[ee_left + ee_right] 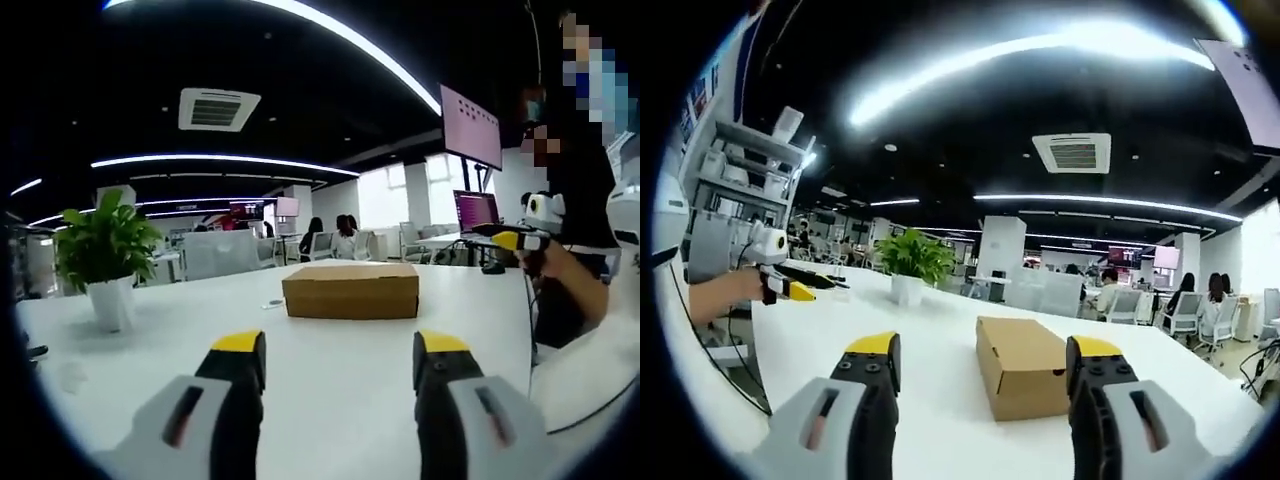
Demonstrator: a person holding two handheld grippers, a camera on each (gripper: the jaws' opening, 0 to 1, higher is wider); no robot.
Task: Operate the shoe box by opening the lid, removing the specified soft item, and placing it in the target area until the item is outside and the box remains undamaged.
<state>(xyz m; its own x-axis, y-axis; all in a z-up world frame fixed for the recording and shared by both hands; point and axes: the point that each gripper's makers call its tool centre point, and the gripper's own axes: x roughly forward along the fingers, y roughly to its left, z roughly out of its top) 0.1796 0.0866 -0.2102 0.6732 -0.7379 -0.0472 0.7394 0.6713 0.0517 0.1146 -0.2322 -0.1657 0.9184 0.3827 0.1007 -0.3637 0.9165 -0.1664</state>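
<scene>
Two grippers are up and ready, and neither holds anything. In the left gripper view our left gripper [340,365] has its yellow-tipped jaws spread wide, aimed straight at the shoe box [351,290], which lies closed on the white table [150,385] a little farther off. We judge that wide spread suits the box's breadth: the jaws frame it, ready for the lid. In the right gripper view our right gripper [985,375] also stands wide, with the shoe box [1025,375] nearer and seen from one short end, so we look to be coming at it from two sides, likely one to steady the box and one to lift the lid. The lid is still down, so the soft item inside is hidden from us. A potted plant [105,260] stands to the left on the table, well apart from the box. The opening step is not yet begun.
</scene>
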